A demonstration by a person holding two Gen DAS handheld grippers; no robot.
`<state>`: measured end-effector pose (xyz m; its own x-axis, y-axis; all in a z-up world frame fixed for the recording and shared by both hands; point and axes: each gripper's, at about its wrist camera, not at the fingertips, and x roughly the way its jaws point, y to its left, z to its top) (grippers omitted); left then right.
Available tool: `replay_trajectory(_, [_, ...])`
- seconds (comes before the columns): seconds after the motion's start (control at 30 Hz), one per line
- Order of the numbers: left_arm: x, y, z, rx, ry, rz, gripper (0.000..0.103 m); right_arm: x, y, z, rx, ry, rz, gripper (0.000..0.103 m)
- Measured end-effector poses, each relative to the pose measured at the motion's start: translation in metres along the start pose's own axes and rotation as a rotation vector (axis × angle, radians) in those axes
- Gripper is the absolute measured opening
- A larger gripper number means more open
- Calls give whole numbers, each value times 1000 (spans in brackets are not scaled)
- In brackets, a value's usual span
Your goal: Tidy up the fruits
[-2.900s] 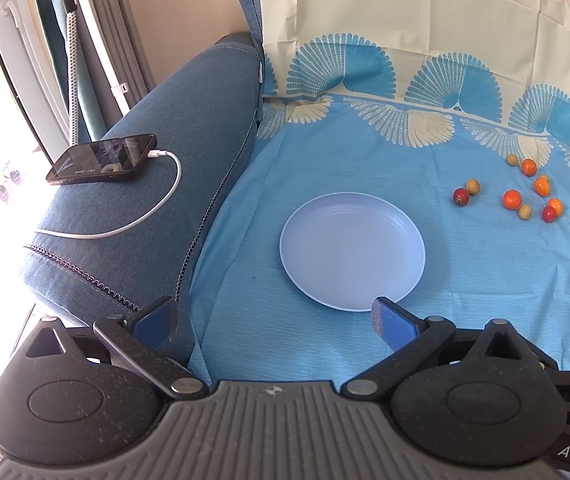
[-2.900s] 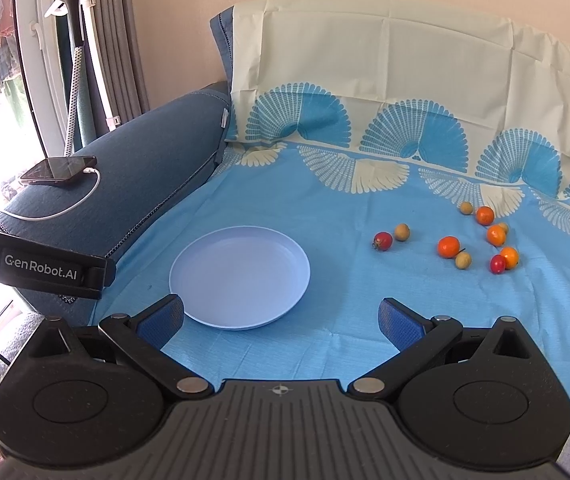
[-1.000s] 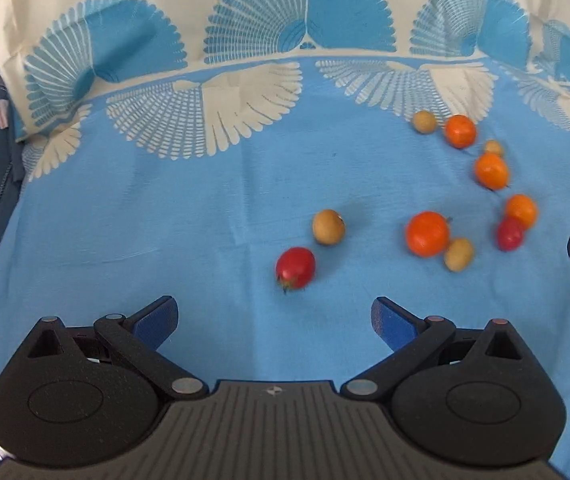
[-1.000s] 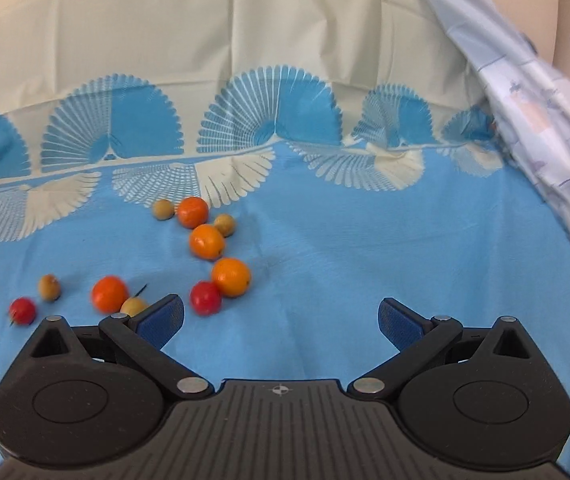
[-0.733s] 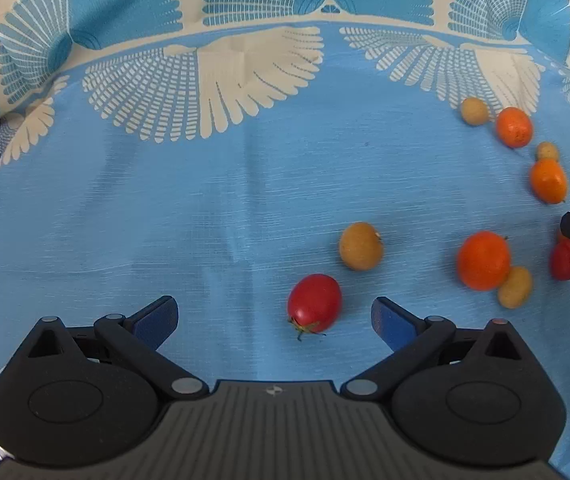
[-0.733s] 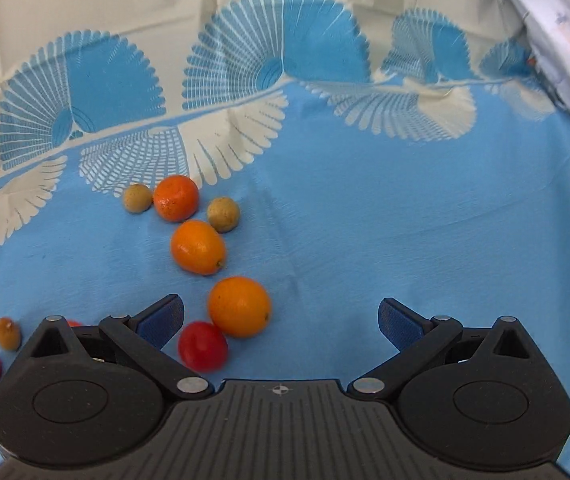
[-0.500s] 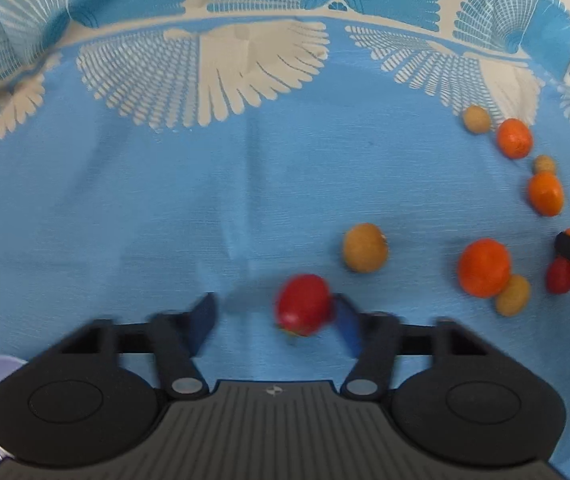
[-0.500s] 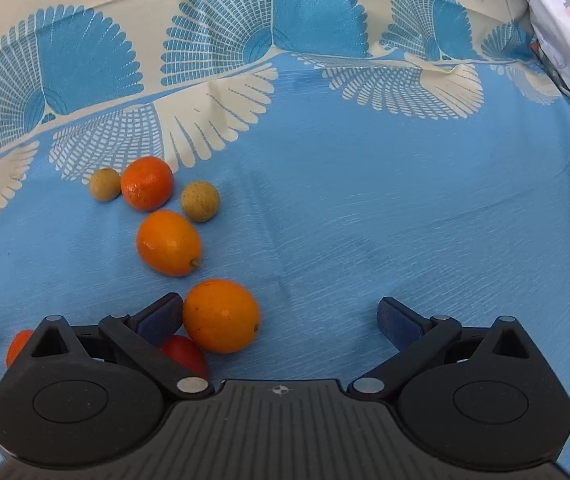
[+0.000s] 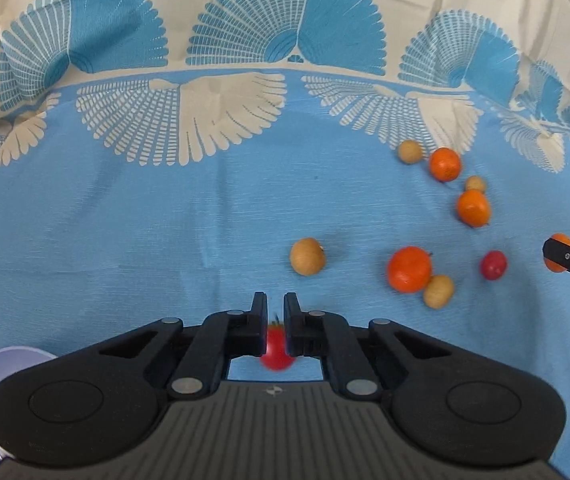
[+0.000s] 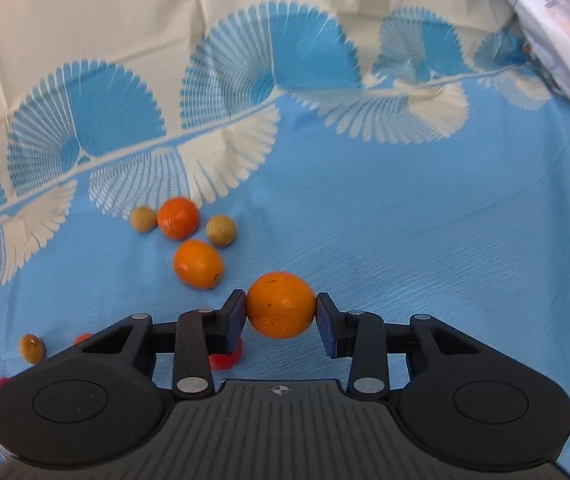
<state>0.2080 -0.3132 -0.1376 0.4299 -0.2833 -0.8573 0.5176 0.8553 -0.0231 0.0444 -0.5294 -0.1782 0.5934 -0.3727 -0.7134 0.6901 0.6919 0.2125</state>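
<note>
In the left wrist view, the left gripper (image 9: 273,312) is pinching a red cherry tomato (image 9: 276,347) far back between its nearly closed fingers, nearer the camera than the tan longan (image 9: 307,256); such a deep hold is risking a squashed or slipping fruit.

In the right wrist view, the right gripper (image 10: 281,312) is clamping an orange (image 10: 281,305) by its fingertips, just in front of 1 oval kumquat (image 10: 198,263); the round skin is likely to roll free.

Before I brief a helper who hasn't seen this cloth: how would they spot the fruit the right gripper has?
Start at the blue fan-print cloth, then the fruit cluster on its left. The right gripper pinches a round orange, the nearest and biggest there, unlike the oval orange lying behind it.
</note>
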Motion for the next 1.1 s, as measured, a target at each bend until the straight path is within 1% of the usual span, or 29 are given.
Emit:
replay_trajectory(0.1, [-2, -2, -9, 12, 13, 18, 11, -24, -8, -8, -8, -18, -2, 40])
replay_trajectory(0.17, [1, 2, -14, 5, 22, 16, 20, -32, -14, -18, -12, -4, -16, 40])
replay_trajectory(0.23, [6, 6, -16, 0, 36, 24, 42, -37, -21, -30, 15, 19, -23, 40])
replay_trajectory(0.27, [8, 8, -17, 4, 39, 30, 47, -37, -25, -36, 31, 31, -28, 40])
replay_trajectory(0.3, [12, 10, -17, 9, 44, 34, 57, -37, -27, -43, 42, 41, -33, 40])
replay_trajectory(0.33, [15, 11, -17, 11, 56, 32, 64, -35, -29, -49, 50, 50, -38, 40])
replay_trajectory(0.43, [21, 15, -19, -7, 105, -17, 65, -30, -34, -65, 65, 80, -59, 40])
replay_trajectory(0.5, [21, 13, -22, -4, 117, -44, 66, -26, -37, -72, 77, 95, -59, 40])
replay_trajectory(0.57, [20, 7, -27, 23, 117, -52, 69, -24, -38, -76, 68, 86, -53, 40])
replay_trajectory(0.6, [22, 3, -30, 40, 121, -48, 73, -24, -37, -77, 50, 76, -54, 40])
replay_trajectory(0.63, [25, 0, -33, 53, 128, -41, 73, -23, -35, -78, 31, 68, -56, 40])
replay_trajectory(0.73, [37, -5, -41, 64, 165, -11, 72, -20, -32, -82, -14, 51, -60, 40])
replay_trajectory(0.77, [38, -5, -42, 63, 156, -1, 72, -18, -32, -84, -18, 62, -58, 41])
replay_trajectory(0.8, [36, -6, -43, 67, 146, -2, 61, -17, -32, -86, -22, 62, -60, 41])
replay_trajectory(0.83, [33, -8, -42, 77, 145, -12, 44, -18, -30, -88, -40, 52, -63, 41])
replay_trajectory(0.87, [30, -9, -43, 85, 146, -24, 34, -18, -27, -90, -69, 46, -69, 41])
replay_trajectory(0.9, [27, -11, -43, 92, 148, -28, 32, -18, -25, -92, -93, 42, -76, 40])
replay_trajectory(1.0, [21, -14, -49, 111, 136, -22, 31, -17, -19, -94, -137, 34, -91, 41])
replay_trajectory(1.1, [14, -14, -54, 109, 115, -2, 31, -18, -17, -97, -171, 15, -99, 40])
